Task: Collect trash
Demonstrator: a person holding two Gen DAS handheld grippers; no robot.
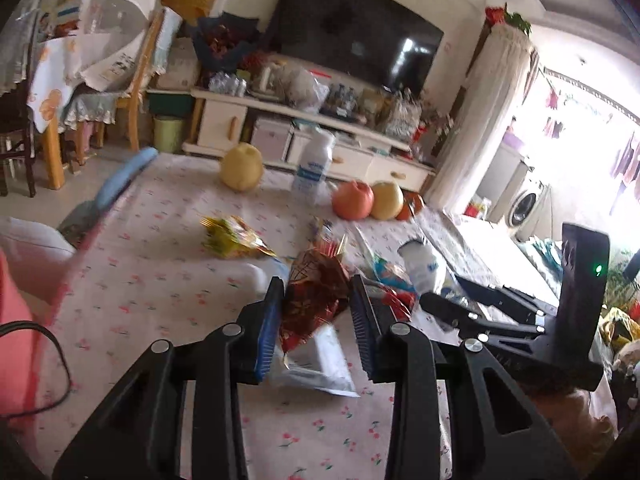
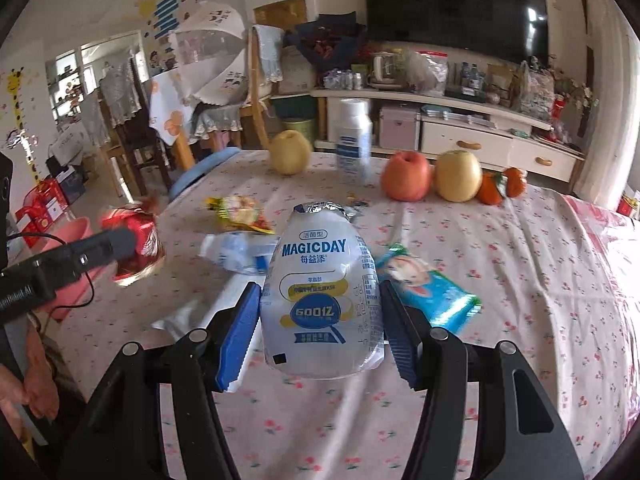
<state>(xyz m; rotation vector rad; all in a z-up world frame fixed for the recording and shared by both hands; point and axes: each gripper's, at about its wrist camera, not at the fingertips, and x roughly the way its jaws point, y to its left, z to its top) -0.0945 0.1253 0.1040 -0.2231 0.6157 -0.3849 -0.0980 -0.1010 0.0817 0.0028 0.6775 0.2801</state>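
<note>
A crumpled red and gold snack wrapper (image 1: 312,300) sits between the blue pads of my left gripper (image 1: 316,284), which is shut on it above the floral tablecloth (image 1: 160,280). The right wrist view shows that same wrapper (image 2: 138,240) off the table's left edge. My right gripper (image 2: 319,288) is shut on a white MAGICDAY drink bottle (image 2: 320,248), held upright over the table. Loose on the cloth lie a yellow wrapper (image 2: 240,210), a clear plastic bag (image 2: 236,252), a teal snack packet (image 2: 432,288) and a silver packet (image 1: 316,364).
A tall white bottle (image 2: 354,140), a yellow pear (image 2: 290,152), a red apple (image 2: 406,176), a second pear (image 2: 458,176) and oranges (image 2: 502,186) stand along the table's far edge. A pink tub (image 2: 76,236) sits beyond the left edge. Chairs and a TV stand are behind.
</note>
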